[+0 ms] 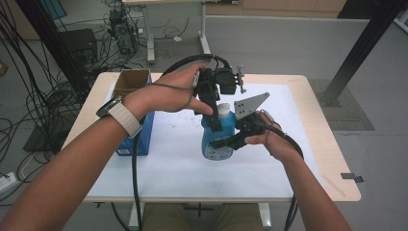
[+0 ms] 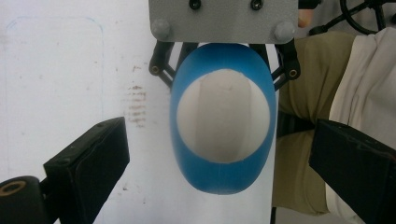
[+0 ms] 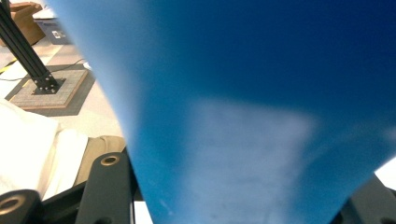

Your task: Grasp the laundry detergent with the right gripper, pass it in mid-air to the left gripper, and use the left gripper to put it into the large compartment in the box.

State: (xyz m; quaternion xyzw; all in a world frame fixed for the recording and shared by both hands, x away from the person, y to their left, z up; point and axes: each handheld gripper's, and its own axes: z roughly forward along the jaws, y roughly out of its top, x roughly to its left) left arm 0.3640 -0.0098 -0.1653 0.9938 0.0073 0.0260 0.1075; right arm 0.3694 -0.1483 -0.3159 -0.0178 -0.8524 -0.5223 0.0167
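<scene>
1 blue bottle — 1 white cap | 2 claws — right claw grips bottle

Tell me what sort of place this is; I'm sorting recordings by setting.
Probably a lab or workshop: loose cables on the grey floor, black metal frame posts, and a plain table with a white sheet.
</scene>
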